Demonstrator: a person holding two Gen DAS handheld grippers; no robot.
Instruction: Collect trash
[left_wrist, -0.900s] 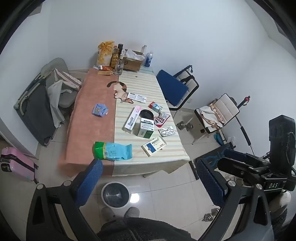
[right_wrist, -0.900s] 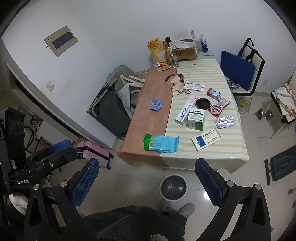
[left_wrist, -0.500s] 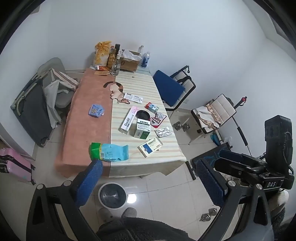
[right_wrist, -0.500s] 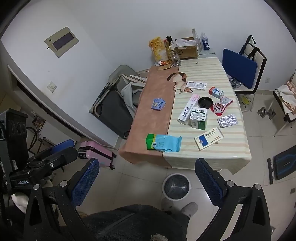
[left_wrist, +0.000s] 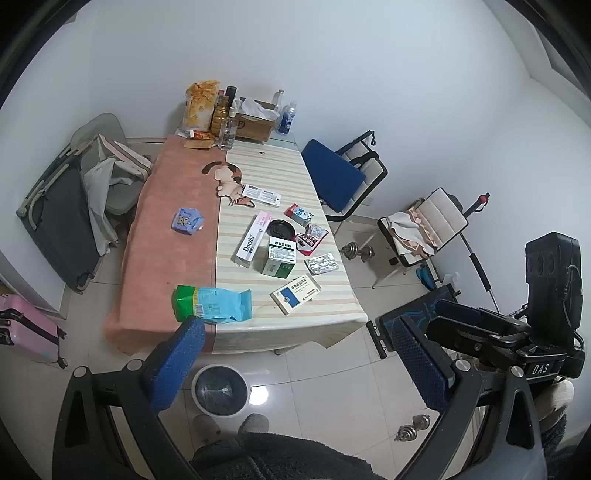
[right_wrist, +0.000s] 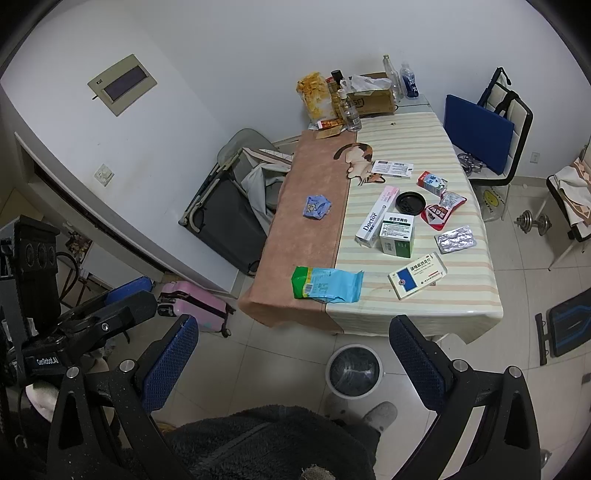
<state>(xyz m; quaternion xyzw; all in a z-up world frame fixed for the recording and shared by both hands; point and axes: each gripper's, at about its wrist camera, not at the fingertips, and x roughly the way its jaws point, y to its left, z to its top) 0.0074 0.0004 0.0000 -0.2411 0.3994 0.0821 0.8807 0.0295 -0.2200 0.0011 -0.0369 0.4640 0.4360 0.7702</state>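
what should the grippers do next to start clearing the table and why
Probably bring the left gripper down toward the blue-green wrapper at the table's near edge. Both grippers are open and empty, well short of the table, and that wrapper is the closest piece, lying almost above the bin on the floor.

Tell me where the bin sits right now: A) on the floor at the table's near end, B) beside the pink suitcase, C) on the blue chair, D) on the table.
A: the bin stands on the floor tiles just below the near edge of the table, and both open grippers are clear of it.
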